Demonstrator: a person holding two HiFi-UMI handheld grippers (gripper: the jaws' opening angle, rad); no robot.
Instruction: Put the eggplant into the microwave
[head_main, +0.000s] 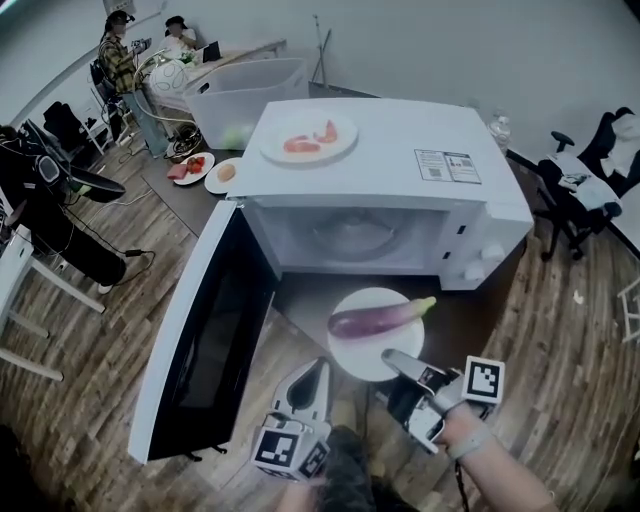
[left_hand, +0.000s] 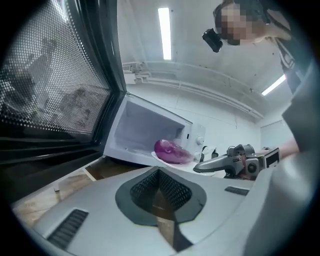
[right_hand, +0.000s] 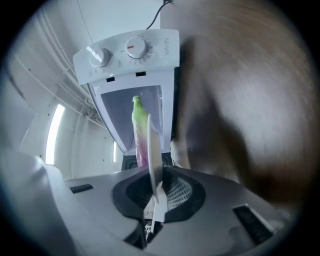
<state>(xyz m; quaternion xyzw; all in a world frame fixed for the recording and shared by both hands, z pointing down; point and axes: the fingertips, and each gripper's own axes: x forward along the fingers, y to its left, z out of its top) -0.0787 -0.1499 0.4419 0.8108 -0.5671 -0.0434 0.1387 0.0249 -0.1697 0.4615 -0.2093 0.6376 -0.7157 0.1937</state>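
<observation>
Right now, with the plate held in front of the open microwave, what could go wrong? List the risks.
1. The right hand-held gripper pinches the white plate only at its near rim, so the plate may tip or slip.
2. The eggplant lies loose, its green end at the plate's rim; a tilt could roll it off.
3. The plate could clip the front sill of the microwave or the open door beside it.

The eggplant (head_main: 380, 318) lies on the plate (head_main: 362, 358) before the microwave (head_main: 400, 170), whose door (head_main: 205, 340) stands left.
</observation>
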